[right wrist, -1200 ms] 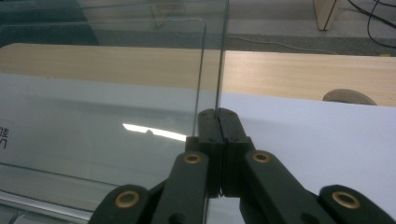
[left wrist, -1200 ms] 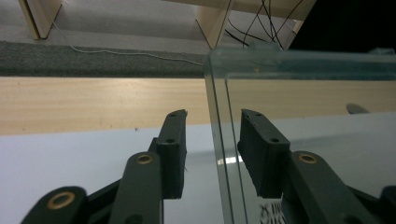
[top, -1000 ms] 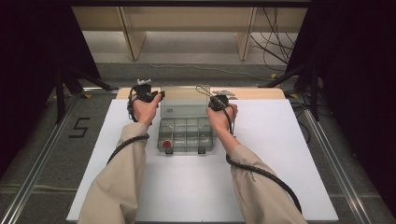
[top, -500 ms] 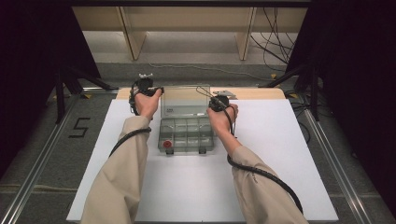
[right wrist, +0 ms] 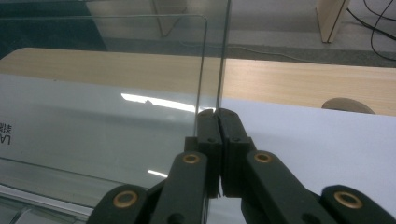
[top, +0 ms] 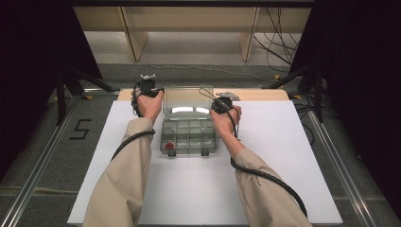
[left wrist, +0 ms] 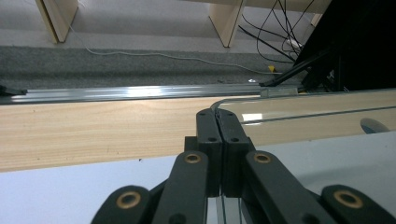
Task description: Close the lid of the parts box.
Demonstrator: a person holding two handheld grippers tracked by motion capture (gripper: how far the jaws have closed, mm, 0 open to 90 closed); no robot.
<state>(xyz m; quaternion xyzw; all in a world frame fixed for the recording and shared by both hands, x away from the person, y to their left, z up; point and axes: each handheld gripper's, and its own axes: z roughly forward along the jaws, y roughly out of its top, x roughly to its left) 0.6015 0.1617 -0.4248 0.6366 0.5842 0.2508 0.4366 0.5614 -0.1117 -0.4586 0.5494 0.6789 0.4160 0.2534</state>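
Clear lid [top: 187, 100] of organiser box [top: 189, 137]: between both grippers, raised on its hinge. Left gripper [left wrist: 218, 122] and right gripper [right wrist: 217, 116], jaws pinched on lid side edges. Judged light, thin, slick, flexes w/ uneven pull. Grip edges only, near corners.

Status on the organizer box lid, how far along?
Done: the clear lid is swung up off the box, compartments exposed. In hand: left gripper and right gripper are each clamped shut on a side edge of the lid. Left: laying it fully back on the table and letting go, as far as I can judge.
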